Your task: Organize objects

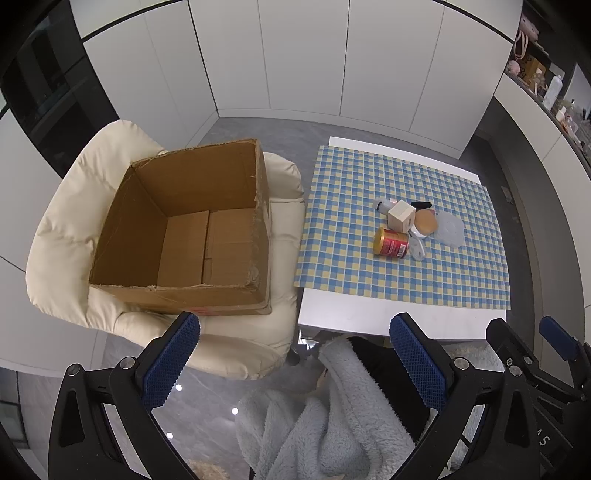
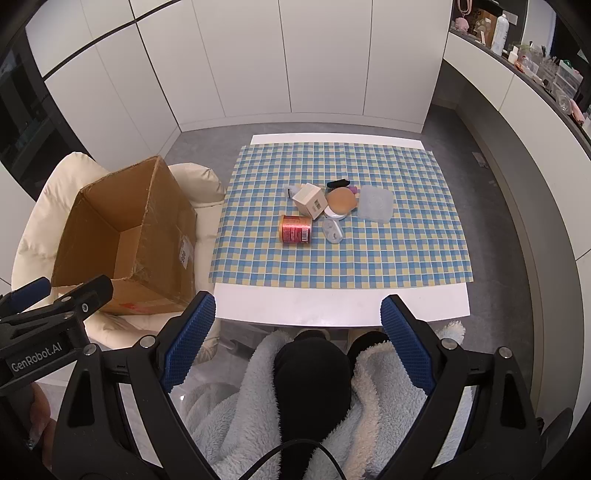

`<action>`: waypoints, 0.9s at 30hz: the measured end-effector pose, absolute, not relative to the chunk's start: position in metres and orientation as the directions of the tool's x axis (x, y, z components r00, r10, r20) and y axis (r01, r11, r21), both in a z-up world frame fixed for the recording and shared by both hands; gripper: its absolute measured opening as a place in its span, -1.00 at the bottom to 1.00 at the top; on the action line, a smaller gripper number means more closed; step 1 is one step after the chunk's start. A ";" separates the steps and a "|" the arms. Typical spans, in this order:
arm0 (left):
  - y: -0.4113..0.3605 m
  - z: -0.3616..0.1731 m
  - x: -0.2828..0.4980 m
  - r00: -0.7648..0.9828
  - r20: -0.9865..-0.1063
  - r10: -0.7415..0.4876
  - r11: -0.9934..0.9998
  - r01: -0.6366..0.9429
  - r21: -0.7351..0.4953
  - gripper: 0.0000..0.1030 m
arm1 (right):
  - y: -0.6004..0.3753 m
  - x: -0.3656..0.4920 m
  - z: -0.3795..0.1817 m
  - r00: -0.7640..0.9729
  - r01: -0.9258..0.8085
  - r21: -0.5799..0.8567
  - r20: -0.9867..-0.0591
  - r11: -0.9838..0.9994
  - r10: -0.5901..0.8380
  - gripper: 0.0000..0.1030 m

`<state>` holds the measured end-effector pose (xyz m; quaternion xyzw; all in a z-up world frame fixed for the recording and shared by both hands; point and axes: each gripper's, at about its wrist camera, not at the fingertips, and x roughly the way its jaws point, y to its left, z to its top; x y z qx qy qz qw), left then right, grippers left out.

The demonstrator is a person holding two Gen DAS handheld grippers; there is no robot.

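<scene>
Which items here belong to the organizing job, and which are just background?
Job: red can, cream box, round compact, clear lidded container, white case, cardboard box.
Background: checked cloth, cream chair, shelf clutter.

Near cloth (image 2: 332, 266): bare, 6 o'clock of pile, free approach.
Pile (image 2: 332, 210): items touching, tight gaps.
Box (image 2: 110, 236): open top, 9 o'clock of table (image 2: 332, 306).

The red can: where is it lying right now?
In both views the red can lies on its side on the checked cloth, left of the cluster, just before the cream box.
</scene>
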<state>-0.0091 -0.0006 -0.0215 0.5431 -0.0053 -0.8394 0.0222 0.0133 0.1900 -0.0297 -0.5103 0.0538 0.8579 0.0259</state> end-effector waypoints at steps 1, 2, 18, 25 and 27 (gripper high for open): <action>-0.002 -0.022 -0.009 -0.410 -0.911 -0.045 -0.999 0.035 0.034 0.99 | 0.190 0.012 -0.030 -0.477 -0.099 0.066 -0.879 -0.993 -0.011 0.81; -0.003 -0.022 -0.009 -0.410 -0.911 -0.045 -0.999 0.037 0.032 0.99 | 0.190 0.012 -0.030 -0.476 -0.100 0.066 -0.879 -0.993 -0.010 0.81; 0.002 -0.022 -0.010 -0.416 -0.907 -0.069 -0.997 0.052 0.053 0.99 | 0.190 0.007 -0.035 -0.470 -0.097 0.071 -0.883 -0.993 -0.017 0.81; 0.014 -0.026 -0.009 -0.410 -0.909 -0.075 -0.997 0.040 0.064 0.99 | 0.199 0.006 -0.036 -0.475 -0.094 0.087 -0.879 -0.992 -0.032 0.81; 0.018 -0.027 -0.010 -0.411 -0.908 -0.075 -0.997 0.040 0.064 0.99 | 0.204 0.005 -0.036 -0.477 -0.097 0.093 -0.878 -0.991 -0.036 0.81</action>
